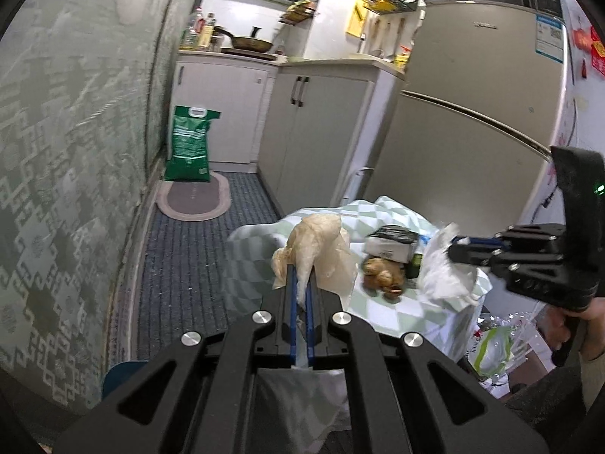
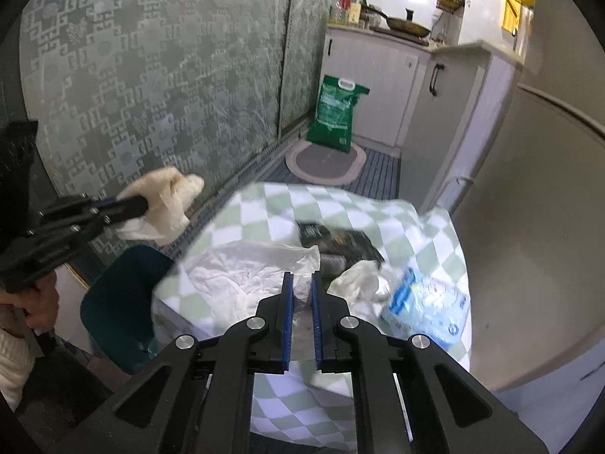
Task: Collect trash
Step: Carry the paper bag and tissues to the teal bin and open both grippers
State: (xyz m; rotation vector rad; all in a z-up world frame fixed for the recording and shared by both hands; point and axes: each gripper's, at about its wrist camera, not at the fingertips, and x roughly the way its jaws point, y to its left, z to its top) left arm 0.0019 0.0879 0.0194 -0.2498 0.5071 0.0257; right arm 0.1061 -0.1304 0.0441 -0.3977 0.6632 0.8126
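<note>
My left gripper [image 1: 300, 268] is shut on a crumpled beige plastic bag [image 1: 321, 249], held above the left edge of a small table with a green-and-white checked cloth [image 1: 257, 249]. It also shows in the right wrist view [image 2: 145, 202] with the bag [image 2: 166, 198]. My right gripper [image 2: 301, 278] is shut on a white paper tissue [image 2: 242, 276] over the table; in the left wrist view [image 1: 453, 244] the tissue [image 1: 446, 268] hangs from it. On the cloth lie a brown food scrap [image 1: 382, 272], a black-and-white box [image 1: 393, 242] and a blue-white tissue pack [image 2: 427, 308].
A fridge [image 1: 472, 113] stands right of the table. Kitchen cabinets [image 1: 310, 132], a green sack [image 1: 189, 143] and an oval mat [image 1: 193, 196] are farther back. A patterned glass wall [image 1: 68, 151] runs along the left. A dark teal bin [image 2: 121, 302] sits left of the table. Bags [image 1: 495, 344] lie below right.
</note>
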